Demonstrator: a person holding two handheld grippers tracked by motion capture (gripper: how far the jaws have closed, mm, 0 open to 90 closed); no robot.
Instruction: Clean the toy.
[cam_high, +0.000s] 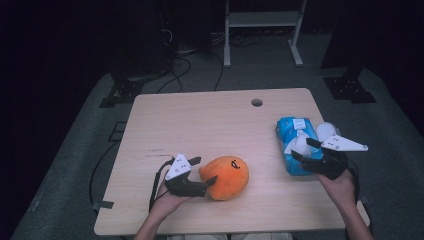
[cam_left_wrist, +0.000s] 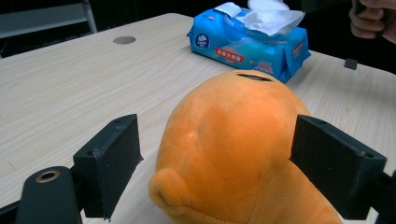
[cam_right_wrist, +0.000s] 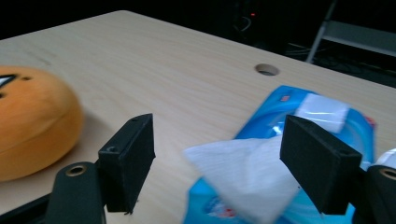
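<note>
Light wood table (cam_high: 210, 120), round cable hole (cam_high: 256, 102) near its far edge

Left gripper (cam_high: 206, 171): jaws apart, straddling the round orange plush toy with a dark stitched mark on top (cam_high: 226, 177). Toy lies on the table near the near edge, a little left of centre. In the left gripper view the plush toy (cam_left_wrist: 233, 154) sits between the two black jaws; clear gap to the left jaw, right jaw at or just beside the toy's flank, cannot tell if it touches. No squeeze visible in the plush

Right gripper (cam_high: 301, 148): jaws apart, nothing clamped. It hovers over the near end of the blue plastic pack of wet wipes (cam_high: 296, 145), which lies at the right side of the table, lid flap open. In the right gripper view a white wipe sheet (cam_right_wrist: 243, 172) sticks up from the pack (cam_right_wrist: 299, 112) between the jaws, closer to the right jaw; contact not discernible

Toy and pack well apart
</note>
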